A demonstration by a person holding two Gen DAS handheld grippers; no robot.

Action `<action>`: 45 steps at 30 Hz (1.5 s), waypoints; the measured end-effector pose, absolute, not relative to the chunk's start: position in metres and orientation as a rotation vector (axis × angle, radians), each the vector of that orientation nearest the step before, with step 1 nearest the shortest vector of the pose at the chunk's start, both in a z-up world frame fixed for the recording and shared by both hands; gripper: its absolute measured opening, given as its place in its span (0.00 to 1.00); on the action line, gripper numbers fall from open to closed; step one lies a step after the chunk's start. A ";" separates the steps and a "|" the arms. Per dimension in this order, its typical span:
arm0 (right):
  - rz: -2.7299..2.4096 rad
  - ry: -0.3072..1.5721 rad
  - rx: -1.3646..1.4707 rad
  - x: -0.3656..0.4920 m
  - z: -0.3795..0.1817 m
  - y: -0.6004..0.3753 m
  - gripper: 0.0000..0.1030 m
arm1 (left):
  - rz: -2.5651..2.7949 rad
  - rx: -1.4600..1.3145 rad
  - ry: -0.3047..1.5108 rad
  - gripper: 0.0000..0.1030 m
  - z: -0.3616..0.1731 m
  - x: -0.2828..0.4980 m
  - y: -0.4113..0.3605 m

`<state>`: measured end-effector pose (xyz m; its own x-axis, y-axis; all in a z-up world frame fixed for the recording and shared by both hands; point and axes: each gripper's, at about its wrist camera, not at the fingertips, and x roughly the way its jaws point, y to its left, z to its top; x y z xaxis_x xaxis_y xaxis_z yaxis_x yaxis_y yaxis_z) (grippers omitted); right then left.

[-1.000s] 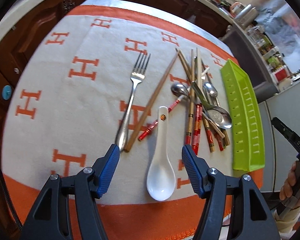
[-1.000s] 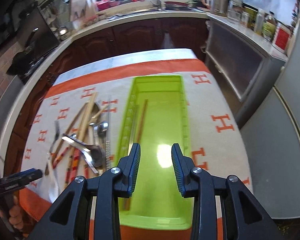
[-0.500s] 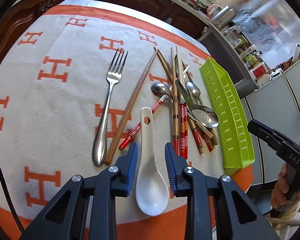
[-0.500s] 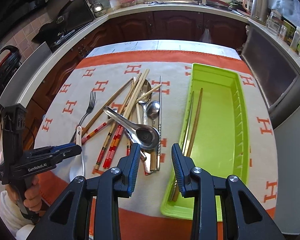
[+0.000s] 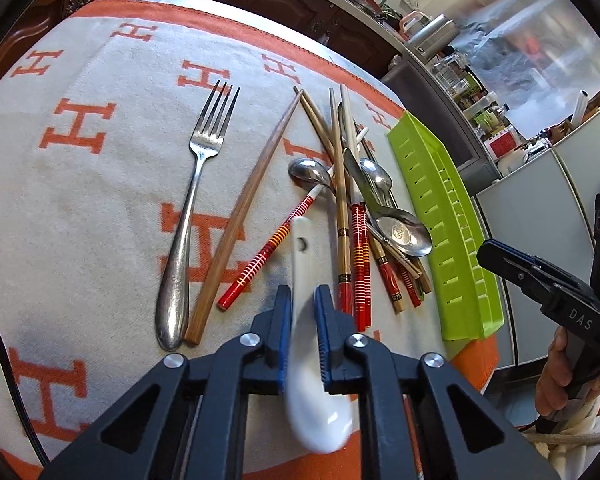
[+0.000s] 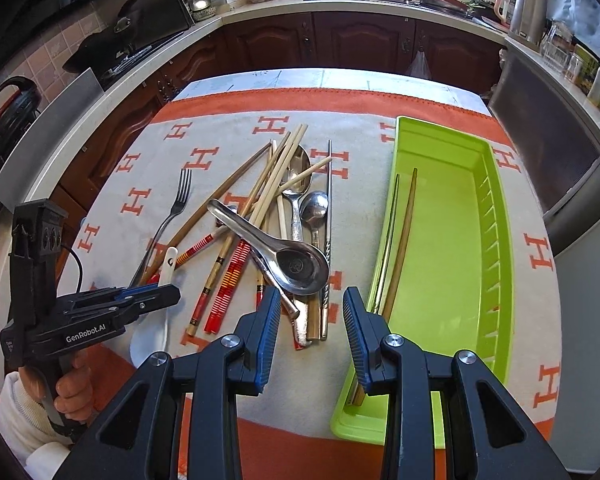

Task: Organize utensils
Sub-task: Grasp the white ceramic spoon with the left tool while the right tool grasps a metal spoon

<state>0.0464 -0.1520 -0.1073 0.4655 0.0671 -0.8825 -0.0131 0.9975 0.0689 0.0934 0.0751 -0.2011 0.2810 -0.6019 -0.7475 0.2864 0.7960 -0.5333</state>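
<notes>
now the left gripper has closed on the white soup spoon, open a second ago, lifting it off the worktop; the green tray likely comes next. the right gripper hangs half open, empty. counted: one fork, two chopsticks in the tray.

White spoon bowl motion-blurred; handle middle hidden between left gripper fingers.

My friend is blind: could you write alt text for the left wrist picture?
The left gripper clamps a white spoon by its handle above an orange-and-white cloth. A fork, chopsticks and metal spoons lie beyond, beside a green tray.
</notes>
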 end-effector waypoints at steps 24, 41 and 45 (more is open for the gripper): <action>0.280 1.314 -0.155 0.155 -0.177 -0.137 0.21 | -0.681 -0.360 0.999 0.04 -0.166 0.078 0.081; 0.188 1.163 0.085 0.101 -0.131 -0.177 0.01 | -0.704 -0.345 0.937 0.04 -0.144 0.065 0.080; 0.103 1.128 0.192 0.079 -0.115 -0.210 0.01 | -0.715 -0.336 0.925 0.04 -0.137 0.062 0.078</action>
<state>0.0785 -0.2095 -0.1146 0.4259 0.1784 -0.8870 0.0152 0.9788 0.2041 0.0615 0.0776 -0.1371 0.3970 -0.6884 -0.6071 0.4137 0.7246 -0.5512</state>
